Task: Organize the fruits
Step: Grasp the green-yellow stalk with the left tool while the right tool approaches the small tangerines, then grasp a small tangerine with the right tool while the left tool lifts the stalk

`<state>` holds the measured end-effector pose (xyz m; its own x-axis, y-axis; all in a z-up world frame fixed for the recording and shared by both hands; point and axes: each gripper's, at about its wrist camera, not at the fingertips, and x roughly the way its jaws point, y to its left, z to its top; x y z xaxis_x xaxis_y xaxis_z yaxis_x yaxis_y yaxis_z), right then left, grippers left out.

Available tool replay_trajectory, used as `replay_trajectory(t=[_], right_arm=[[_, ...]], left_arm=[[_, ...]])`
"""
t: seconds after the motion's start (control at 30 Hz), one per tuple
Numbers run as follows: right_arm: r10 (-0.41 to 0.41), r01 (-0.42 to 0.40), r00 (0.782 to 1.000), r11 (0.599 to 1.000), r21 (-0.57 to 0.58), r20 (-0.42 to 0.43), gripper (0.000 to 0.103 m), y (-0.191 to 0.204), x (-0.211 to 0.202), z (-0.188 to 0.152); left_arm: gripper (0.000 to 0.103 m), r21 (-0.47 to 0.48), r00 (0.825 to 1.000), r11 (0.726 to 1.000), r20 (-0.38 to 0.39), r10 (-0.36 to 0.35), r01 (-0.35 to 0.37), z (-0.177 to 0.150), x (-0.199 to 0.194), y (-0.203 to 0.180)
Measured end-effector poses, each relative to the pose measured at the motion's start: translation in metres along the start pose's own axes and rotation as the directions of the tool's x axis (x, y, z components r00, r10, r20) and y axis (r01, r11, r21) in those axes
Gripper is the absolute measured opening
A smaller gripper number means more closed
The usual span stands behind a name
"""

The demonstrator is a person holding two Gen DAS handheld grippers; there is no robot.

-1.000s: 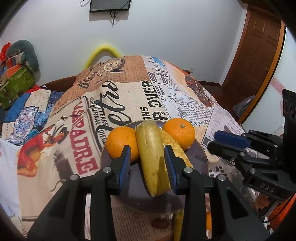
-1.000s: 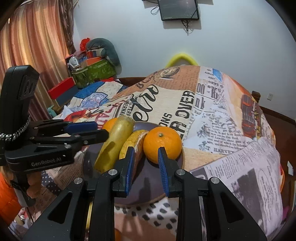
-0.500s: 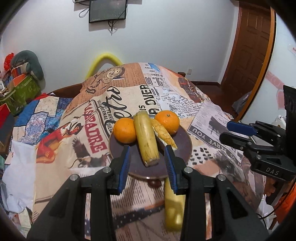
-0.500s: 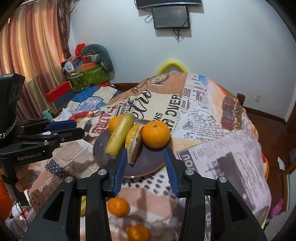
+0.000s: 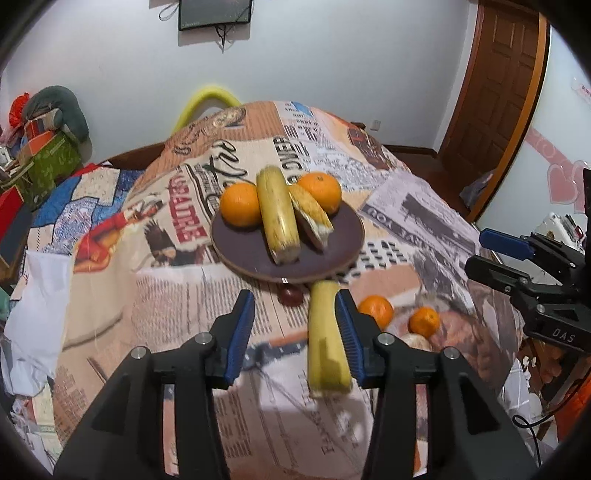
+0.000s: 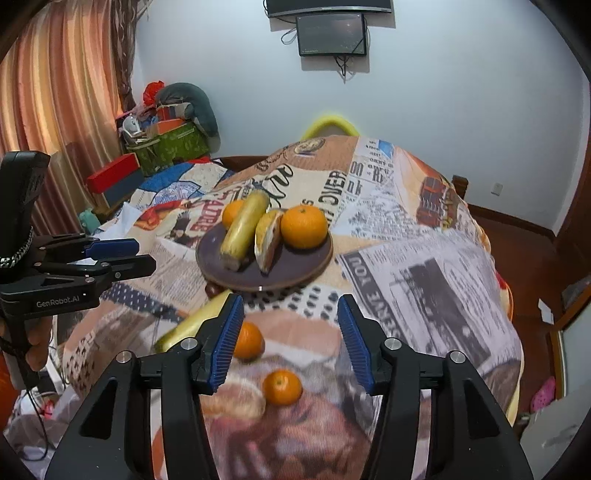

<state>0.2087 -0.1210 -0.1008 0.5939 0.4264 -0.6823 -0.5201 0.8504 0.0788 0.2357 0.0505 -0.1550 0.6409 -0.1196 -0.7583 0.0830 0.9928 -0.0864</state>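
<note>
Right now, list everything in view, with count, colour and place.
plate: one, dark brown, mid-table.
oranges on plate: two, orange, at either side.
banana on plate: one, yellow, centre.
cut piece: one, yellow-white, beside that banana.
loose banana: one, yellow, near the plate.
loose oranges: two, orange, near edge.
tablecloth: one, newspaper print.
wall screen: one, black.
left gripper: black and blue, jaws opening, empty.
right gripper: same colours, jaws opening, empty.

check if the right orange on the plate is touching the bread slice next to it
Touching. In the right wrist view the orange presses against the upper edge of the bread slice on the plate, with no gap visible between them.
</note>
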Motion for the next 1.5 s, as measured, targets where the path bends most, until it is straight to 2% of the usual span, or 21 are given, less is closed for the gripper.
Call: replay_trajectory(t=[0.3, 0.6, 0.7, 0.83, 1.07, 1.13, 1.37, 1.5], right_arm=[[-0.008, 0.009, 0.998, 1.0, 0.017, -0.06, 0.052, 0.0, 0.009, -0.035], [0.0, 0.003, 0.993, 1.0, 0.025, -0.119, 0.052, 0.0, 0.027, -0.059], [0.016, -0.011, 0.991, 0.999, 0.035, -0.13, 0.052, -0.001, 0.033, -0.062], [0.037, -0.031, 0.989, 0.998, 0.046, -0.143, 0.043, -0.001, 0.039, -0.064], [0.083, -0.072, 0.987, 0.994, 0.079, -0.137, 0.039, -0.006, 0.043, -0.064], [0.104, -0.093, 0.985, 0.992, 0.084, -0.139, 0.033, -0.005, 0.044, -0.064], [0.115, -0.102, 0.982, 0.99, 0.093, -0.148, 0.032, -0.005, 0.043, -0.063], [0.118, -0.103, 0.981, 0.989, 0.104, -0.153, 0.032, -0.006, 0.044, -0.062]], left_arm=[[0.047, 0.012, 0.996, 0.999, -0.081, -0.029, 0.03, -0.021, 0.031, -0.017], [0.047, 0.01, 0.99, 0.999, -0.138, -0.037, 0.039, -0.026, 0.066, -0.027], [0.047, 0.006, 0.99, 0.999, -0.139, -0.031, 0.032, -0.025, 0.073, -0.026], [0.045, -0.004, 0.989, 1.0, -0.148, -0.03, 0.03, -0.024, 0.083, -0.024], [0.041, -0.004, 0.987, 0.999, -0.156, -0.034, 0.033, -0.022, 0.098, -0.024], [0.039, -0.004, 0.988, 0.999, -0.153, -0.035, 0.034, -0.021, 0.101, -0.025], [0.037, 0.01, 0.989, 1.0, -0.149, -0.024, 0.026, -0.021, 0.101, -0.027], [0.037, 0.003, 0.992, 1.0, -0.125, -0.027, 0.027, -0.021, 0.088, -0.025]])
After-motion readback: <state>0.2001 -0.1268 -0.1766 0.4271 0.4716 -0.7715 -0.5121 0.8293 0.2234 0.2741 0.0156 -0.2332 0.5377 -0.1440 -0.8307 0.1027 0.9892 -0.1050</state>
